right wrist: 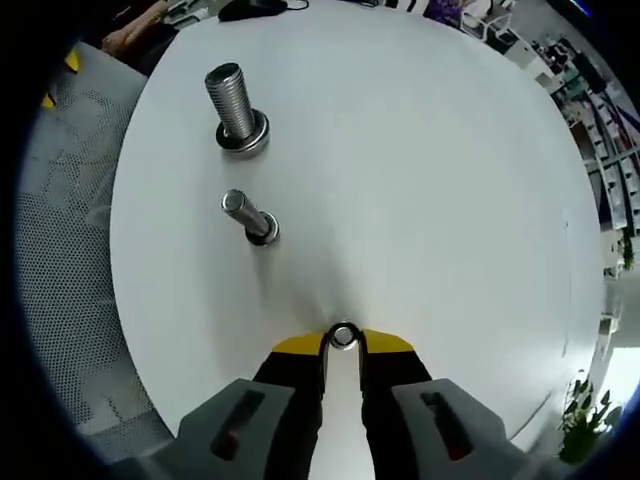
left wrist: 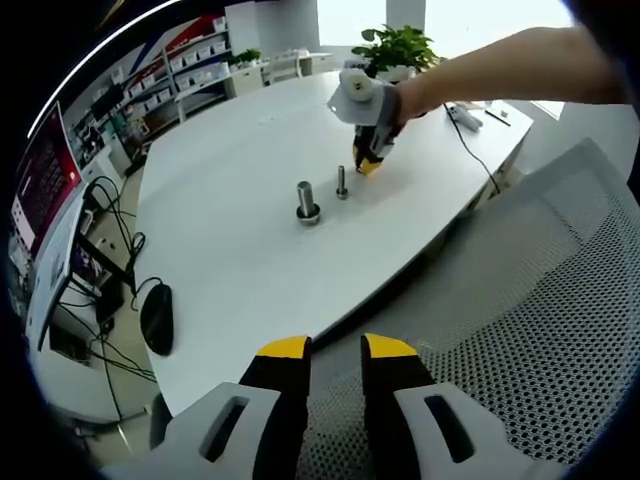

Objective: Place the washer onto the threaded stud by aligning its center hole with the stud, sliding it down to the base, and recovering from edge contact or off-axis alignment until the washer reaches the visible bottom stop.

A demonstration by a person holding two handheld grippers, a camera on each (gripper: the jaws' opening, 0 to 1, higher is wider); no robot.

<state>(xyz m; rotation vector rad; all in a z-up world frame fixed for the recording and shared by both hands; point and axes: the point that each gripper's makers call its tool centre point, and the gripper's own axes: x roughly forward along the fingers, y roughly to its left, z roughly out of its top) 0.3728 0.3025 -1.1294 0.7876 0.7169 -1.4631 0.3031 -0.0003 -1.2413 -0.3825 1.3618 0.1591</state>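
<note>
Right gripper view: your right gripper [right wrist: 343, 343] has its yellow-tipped jaws closed on the washer [right wrist: 343, 336], a small metal ring pinched at the tips, just above the white table [right wrist: 430, 180]. Ahead stand two threaded studs. The thin stud [right wrist: 247, 216] is nearer, tilted in this view, its base bare. The thick stud [right wrist: 234, 106] is farther, w/ a ring already seated at its base. Washer and thin stud are apart; open tabletop lies between them. To the right of both studs the table is wide bare surface up to its curved edge. To the left the table edge runs close beside the studs, w/ a grey mesh chair [right wrist: 60, 240] past it.

Left gripper view: your left gripper [left wrist: 335, 352] hangs off the table over the mesh chair seat, jaws parted by a narrow gap, nothing between them. The near table edge lies just beyond the tips. The right gripper [left wrist: 371, 160] is by the thin stud [left wrist: 342, 181], thick stud [left wrist: 306, 201] nearer you. A black mouse [left wrist: 157, 317] lies near the table's left edge; a plant [left wrist: 398, 45] is at the far side.
</note>
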